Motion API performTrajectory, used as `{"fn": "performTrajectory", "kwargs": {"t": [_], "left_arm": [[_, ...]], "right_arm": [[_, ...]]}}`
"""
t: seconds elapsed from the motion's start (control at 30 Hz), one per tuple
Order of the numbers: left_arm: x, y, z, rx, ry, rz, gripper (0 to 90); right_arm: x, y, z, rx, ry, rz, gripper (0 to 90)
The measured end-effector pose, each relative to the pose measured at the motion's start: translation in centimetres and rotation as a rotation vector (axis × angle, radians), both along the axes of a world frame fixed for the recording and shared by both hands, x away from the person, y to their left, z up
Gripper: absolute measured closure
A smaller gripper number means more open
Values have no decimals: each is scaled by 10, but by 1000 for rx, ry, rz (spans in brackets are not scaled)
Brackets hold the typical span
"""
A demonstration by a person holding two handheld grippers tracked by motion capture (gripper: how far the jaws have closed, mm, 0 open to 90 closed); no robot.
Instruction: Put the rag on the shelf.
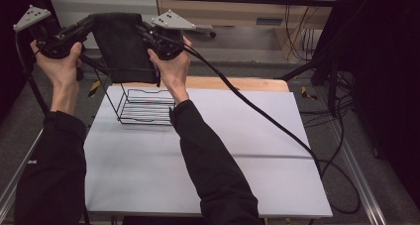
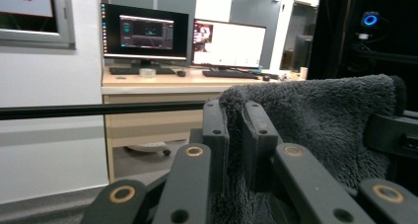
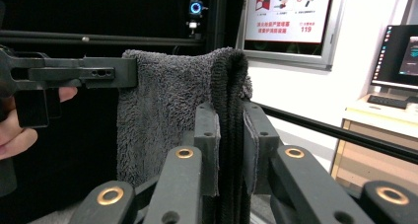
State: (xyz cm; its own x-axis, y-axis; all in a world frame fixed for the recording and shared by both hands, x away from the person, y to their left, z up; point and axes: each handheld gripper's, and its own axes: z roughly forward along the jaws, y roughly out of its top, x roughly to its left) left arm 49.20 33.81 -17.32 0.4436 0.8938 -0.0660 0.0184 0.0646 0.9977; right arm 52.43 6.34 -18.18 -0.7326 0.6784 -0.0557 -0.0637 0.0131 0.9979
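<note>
So the dark grey towel (image 1: 124,46) is up in the air right now, hanging stretched between my two grippers above the far left part of the table (image 1: 237,145). It's fluffy terry stuff, folded over, and its bottom edge hangs just above the black wire rack (image 1: 143,108) that sits on the white tabletop; from the high view I can't tell if the cloth actually touches the wire or not. My left gripper (image 2: 235,135) is clamped tight on one top corner of the towel, you can see the pile squeezed between the two black jaws in the left gripper view. My right gripper (image 3: 230,135) is clamped on the other top corner the same way, with the folded edge running straight up between the jaws. In the right gripper view my left hand (image 3: 15,130) and its gripper show off to the side, biting the far corner, so the top edge is pulled fairly level between them. Both my arms in black sleeves come in from the bottom of the high view. A black cable (image 1: 267,116) trails from the right gripper across the table and off its right edge. Beyond the table there's a wooden desk (image 2: 157,81) with two monitors (image 2: 145,34) lit up, and a poster (image 3: 288,12) on the white wall.
</note>
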Motion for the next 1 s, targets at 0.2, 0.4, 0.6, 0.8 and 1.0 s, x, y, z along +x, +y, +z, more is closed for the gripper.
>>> {"fn": "performTrajectory", "kwargs": {"t": [0.2,0.4,0.6,0.8,1.0], "left_arm": [[-12,4,-8,10,-20,-20,816],[-22,4,-11,26,-39,-30,816],[-30,5,-17,39,-48,-31,816],[-37,9,-25,31,-56,-34,817],[-45,12,-33,41,-59,-34,816]], "right_arm": [[-8,-1,-9,-24,-29,12,794],[-15,-3,-13,-28,-44,25,792],[-23,-4,-18,-51,-67,32,791],[-31,-2,-21,-81,-101,40,791],[-39,0,-24,-107,-118,42,790]]}}
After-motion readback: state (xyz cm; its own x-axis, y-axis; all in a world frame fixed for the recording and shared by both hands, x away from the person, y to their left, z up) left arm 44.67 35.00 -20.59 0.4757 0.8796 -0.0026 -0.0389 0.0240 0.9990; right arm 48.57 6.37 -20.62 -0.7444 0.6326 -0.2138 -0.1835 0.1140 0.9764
